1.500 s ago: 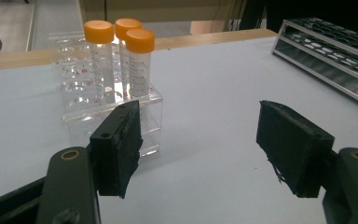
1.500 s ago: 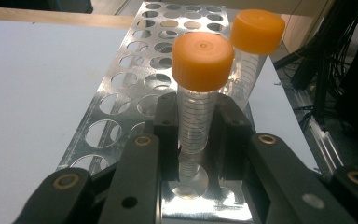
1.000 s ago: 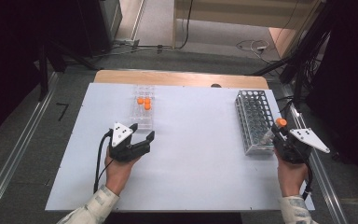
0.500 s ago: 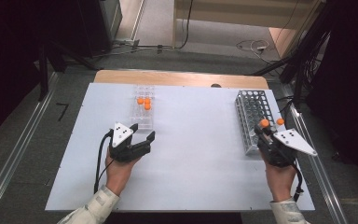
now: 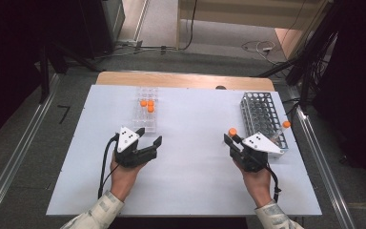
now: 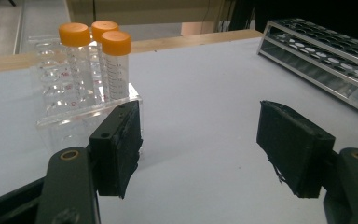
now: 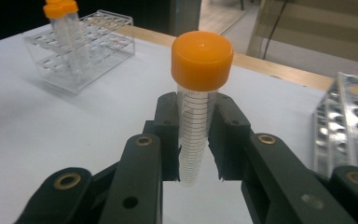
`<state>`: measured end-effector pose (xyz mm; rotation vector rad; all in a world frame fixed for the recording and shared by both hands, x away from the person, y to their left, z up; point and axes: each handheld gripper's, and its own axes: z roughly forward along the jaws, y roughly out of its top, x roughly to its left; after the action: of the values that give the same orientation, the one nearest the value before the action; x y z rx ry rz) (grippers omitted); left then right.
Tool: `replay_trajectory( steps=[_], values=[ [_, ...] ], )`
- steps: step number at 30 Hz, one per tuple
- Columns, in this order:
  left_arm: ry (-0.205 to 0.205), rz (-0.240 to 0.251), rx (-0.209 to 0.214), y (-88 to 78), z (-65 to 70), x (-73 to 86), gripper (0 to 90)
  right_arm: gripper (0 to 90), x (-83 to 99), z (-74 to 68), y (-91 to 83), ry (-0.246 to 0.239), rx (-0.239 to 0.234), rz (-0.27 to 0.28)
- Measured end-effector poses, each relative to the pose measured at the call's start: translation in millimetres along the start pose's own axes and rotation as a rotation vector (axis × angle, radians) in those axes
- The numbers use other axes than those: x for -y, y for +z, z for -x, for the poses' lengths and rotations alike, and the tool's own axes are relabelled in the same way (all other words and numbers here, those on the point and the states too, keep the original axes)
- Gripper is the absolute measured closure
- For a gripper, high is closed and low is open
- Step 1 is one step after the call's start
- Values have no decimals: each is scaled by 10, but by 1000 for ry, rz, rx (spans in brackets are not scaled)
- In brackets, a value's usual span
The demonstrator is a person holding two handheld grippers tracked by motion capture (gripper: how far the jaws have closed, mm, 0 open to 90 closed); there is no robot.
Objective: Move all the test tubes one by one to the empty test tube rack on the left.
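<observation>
Right claw [image 7: 196,140] clamped on an orange-capped tube [image 7: 196,107], held upright above mid-desk [image 5: 195,191], between the metal rack [image 5: 262,114] and the clear rack [image 5: 145,117]. Left claw [image 5: 148,137] wide apart, empty, beside the clear rack. Advice: keep the tube vertical, line it over a free hole, lower before letting go. Graduation marks visible on the tube; numbers unreadable, no brand seen.
</observation>
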<state>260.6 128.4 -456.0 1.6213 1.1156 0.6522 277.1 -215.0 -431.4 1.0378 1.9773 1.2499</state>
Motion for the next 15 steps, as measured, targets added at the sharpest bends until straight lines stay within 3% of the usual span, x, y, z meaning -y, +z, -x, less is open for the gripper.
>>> replay_trajectory(
  steps=[9, 15],
  values=[
    [5, 15, 37, -17, 76, -22, 301, 721, 20, -180, 157, -26, -57, -17],
    [26, 30, 102, -39, 202, -63, 301, 721, 13, -331, 247, -45, -105, -30]
  ],
)
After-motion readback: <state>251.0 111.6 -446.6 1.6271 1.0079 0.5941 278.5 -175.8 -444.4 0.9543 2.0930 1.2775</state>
